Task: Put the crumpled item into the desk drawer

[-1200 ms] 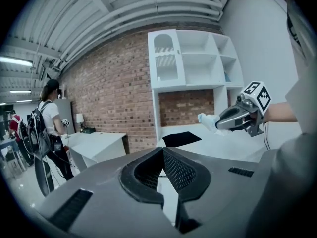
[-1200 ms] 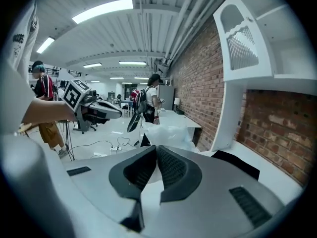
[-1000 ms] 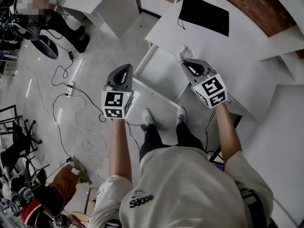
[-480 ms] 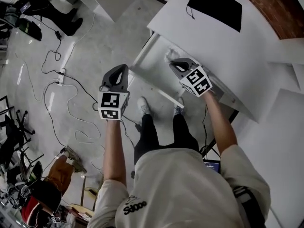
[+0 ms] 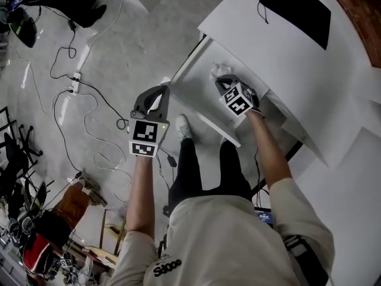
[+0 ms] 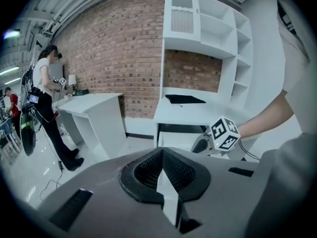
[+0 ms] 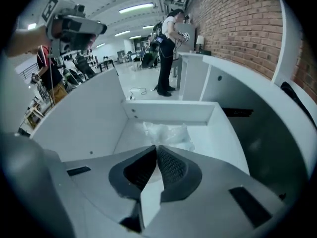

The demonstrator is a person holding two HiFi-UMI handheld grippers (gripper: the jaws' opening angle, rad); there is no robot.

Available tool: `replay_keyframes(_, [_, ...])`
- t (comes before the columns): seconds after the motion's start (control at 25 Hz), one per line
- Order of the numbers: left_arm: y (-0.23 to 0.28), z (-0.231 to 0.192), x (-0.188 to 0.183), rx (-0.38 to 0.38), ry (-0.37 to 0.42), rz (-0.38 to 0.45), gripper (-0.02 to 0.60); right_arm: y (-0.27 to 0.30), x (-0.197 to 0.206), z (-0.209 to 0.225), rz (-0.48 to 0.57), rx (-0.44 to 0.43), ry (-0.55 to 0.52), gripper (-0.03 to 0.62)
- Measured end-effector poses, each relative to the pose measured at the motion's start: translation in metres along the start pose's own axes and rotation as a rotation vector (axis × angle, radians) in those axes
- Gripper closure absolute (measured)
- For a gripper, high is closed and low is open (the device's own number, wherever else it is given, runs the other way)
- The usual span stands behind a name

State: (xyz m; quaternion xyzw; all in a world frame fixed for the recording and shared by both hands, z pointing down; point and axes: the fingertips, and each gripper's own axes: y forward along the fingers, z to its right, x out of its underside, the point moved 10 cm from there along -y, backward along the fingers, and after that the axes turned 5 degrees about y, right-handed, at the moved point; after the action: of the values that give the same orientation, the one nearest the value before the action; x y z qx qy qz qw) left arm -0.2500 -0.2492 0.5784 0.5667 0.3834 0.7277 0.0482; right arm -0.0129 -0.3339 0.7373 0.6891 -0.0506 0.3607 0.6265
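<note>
The crumpled white item [image 5: 216,71] [image 7: 167,134] sits at the tips of my right gripper [image 5: 219,80] [image 7: 156,148], which is shut on it. Both are inside the open white desk drawer [image 5: 196,97] [image 7: 168,111], low over its floor and near its back wall. My left gripper [image 5: 161,89] [image 6: 161,150] is shut with nothing in it. It hangs in the air left of the drawer, over the floor. In the left gripper view, the right gripper's marker cube [image 6: 224,134] shows below the desk top [image 6: 190,115].
A black mat [image 5: 296,8] lies on the white desk top [image 5: 268,52]. Cables [image 5: 74,91] trail over the grey floor at left. The person's legs and shoes [image 5: 183,126] stand right in front of the drawer. Shelving [image 6: 203,38] rises above the desk against the brick wall.
My right gripper has carried the crumpled item off the desk edge and down into the open drawer. The left gripper stayed shut and kept roughly its place.
</note>
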Motion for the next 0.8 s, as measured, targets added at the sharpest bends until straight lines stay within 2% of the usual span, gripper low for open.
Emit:
replay_keyframes(0.16, [0.026, -0.015, 0.012, 0.02, -0.005, -0.015, 0.566, 0.047, 0.011, 0.014, -0.082, 0.015, -0.025, 0.579])
replay_keyframes(0.32, [0.034, -0.02, 0.016, 0.019, -0.016, -0.025, 0.566, 0.068, 0.023, 0.02, -0.131, 0.022, -0.018, 0.579])
replay_keyframes(0.64, [0.042, -0.029, 0.028, 0.008, -0.051, -0.031, 0.566, 0.09, 0.03, 0.026, -0.136, -0.002, 0.044, 0.557])
replay_keyframes(0.8, [0.039, -0.03, 0.028, 0.014, -0.062, -0.025, 0.566, 0.077, 0.023, 0.022, -0.117, 0.022, 0.059, 0.482])
